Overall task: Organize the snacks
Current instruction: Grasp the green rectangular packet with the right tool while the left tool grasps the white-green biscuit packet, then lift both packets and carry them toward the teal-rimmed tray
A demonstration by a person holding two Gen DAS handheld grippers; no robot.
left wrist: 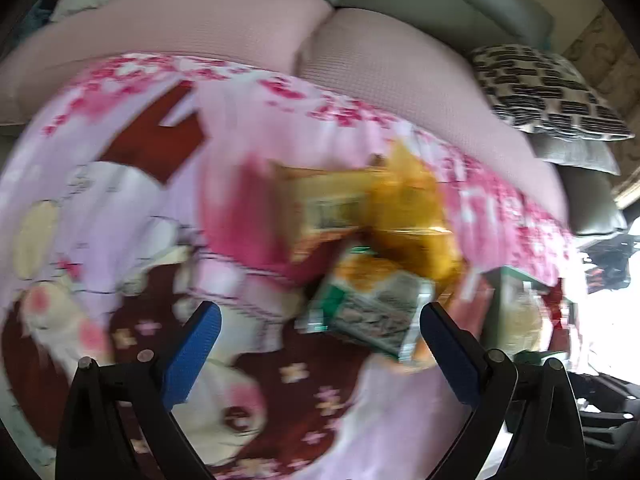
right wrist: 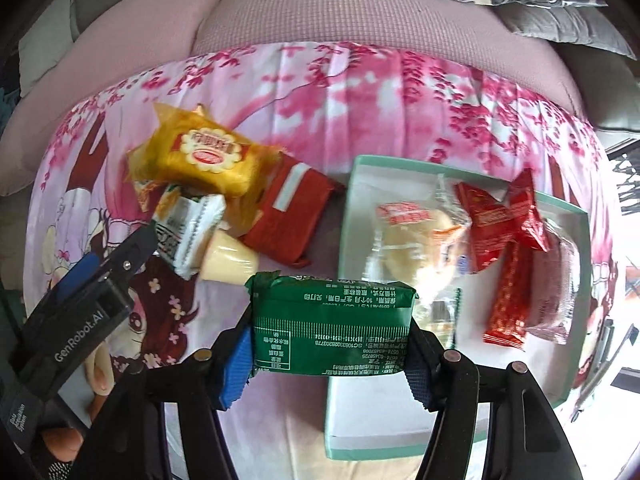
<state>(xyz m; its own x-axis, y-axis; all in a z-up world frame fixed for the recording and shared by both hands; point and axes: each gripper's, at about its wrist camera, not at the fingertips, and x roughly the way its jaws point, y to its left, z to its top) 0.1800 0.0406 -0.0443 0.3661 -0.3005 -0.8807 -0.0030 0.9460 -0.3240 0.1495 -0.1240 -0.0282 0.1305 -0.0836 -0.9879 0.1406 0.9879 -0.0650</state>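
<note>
My right gripper (right wrist: 332, 354) is shut on a green snack packet (right wrist: 332, 326), held above the pink cloth just left of the mint-rimmed white box (right wrist: 576, 216). The box holds a pale bun packet (right wrist: 416, 236) and red packets (right wrist: 508, 240). A pile of loose snacks lies on the cloth: a yellow packet (right wrist: 200, 160), a red packet (right wrist: 288, 212), a white-green packet (right wrist: 188, 228). My left gripper (left wrist: 320, 344) is open; in the right wrist view its fingertip (right wrist: 140, 244) is at the white-green packet (left wrist: 368, 316). The left wrist view is blurred.
The snacks and box lie on a pink floral cartoon-print cloth (right wrist: 360, 92) over a table. Behind it is a sofa with pink seat cushions (right wrist: 340, 8) and a black-and-white patterned pillow (left wrist: 548, 92). Bright window light is at the right.
</note>
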